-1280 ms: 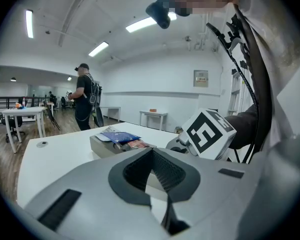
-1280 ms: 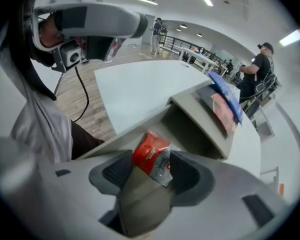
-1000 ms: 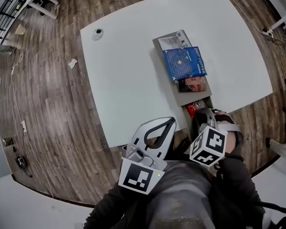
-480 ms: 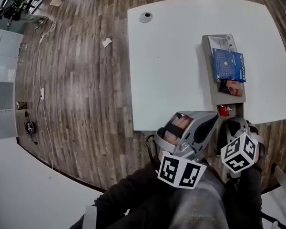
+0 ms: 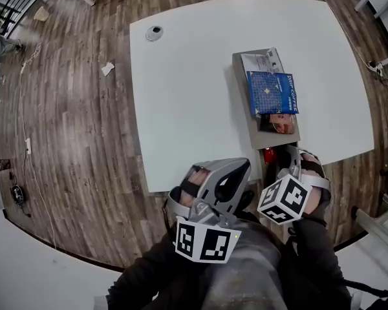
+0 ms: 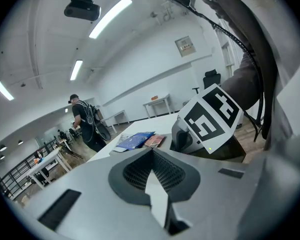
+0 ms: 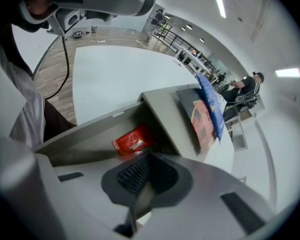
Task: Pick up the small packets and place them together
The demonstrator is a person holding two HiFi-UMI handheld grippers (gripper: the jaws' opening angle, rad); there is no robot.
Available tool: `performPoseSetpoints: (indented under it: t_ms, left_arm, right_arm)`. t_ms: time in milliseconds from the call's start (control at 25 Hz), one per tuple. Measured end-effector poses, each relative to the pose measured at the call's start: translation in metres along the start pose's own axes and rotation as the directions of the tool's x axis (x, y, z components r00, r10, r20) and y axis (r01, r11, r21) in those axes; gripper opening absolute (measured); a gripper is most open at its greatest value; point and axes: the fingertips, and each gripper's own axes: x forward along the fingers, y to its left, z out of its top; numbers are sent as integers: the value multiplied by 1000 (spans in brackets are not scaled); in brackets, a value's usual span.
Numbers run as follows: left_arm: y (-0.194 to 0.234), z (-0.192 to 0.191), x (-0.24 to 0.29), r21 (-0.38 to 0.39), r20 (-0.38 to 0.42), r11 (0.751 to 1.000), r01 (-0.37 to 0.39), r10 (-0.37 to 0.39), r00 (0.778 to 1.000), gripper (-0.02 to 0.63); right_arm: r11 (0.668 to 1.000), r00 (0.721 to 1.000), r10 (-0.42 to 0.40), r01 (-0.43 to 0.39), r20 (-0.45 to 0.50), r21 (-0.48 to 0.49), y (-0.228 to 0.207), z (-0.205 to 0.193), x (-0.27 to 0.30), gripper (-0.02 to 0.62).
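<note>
A long grey box [image 5: 242, 89] lies on the white table [image 5: 187, 95]. On it rest a white packet [image 5: 258, 62], a blue coffee packet [image 5: 271, 93] and a brownish packet [image 5: 278, 123]. A small red packet [image 5: 269, 155] lies in the box's near, lower end. My right gripper [image 5: 288, 159] hangs just beside it, shut and empty. In the right gripper view the red packet [image 7: 132, 140] sits just past the closed right gripper [image 7: 145, 158], with the blue packet [image 7: 210, 101] farther on. My left gripper [image 5: 236, 168] is off the table's near edge, shut with nothing in it [image 6: 152, 156].
A small round object [image 5: 154, 33] sits at the table's far left corner. A paper scrap [image 5: 108, 68] lies on the wooden floor to the left. The person's lap fills the space under both grippers. A person [image 6: 85, 121] stands in the background of the left gripper view.
The head camera has swung about. The left gripper has rolled in the hand. The right gripper has shifted slightly beside the red packet and stays shut.
</note>
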Motion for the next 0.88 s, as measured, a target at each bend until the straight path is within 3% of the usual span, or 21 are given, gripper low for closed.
performPoseSetpoints:
  t_ms: [200,360,400,480,560,760,880]
  left_arm:
    - [0,-3,6,-20,3,1000,9,-9,1000,3]
    - [-11,3,7,-54,21,998,40,-39,999,3]
    - [-13,4,7,-63,24,997,47,-46,999,5]
    - [-15,5,7,-65,22,996,53,-52,998,3]
    - [-15,5,7,-65,20,997,52,-51,998,3]
    - [-5,1,10,-81,22,996,38,-37,999,4]
    - [1,-2,12,-96,21,995,28,-26,999,3]
  right_arm:
    - [987,989,147,-148,-22,-61,29,-3,-6,2]
    - [968,968,231,-238,93,73,44,0,-22,2]
    - [960,961,248,-260,121,100,44,1,-25,39]
    - [953,952,277,-290,133,91,46,2,-25,180]
    - [949,946,304,-310,112,48,49,3,-21,234]
    - [922,922,384,-386,56,27,48,2,-16,252]
    - [923,923,384,-384,34,-7,47,1,-15,194]
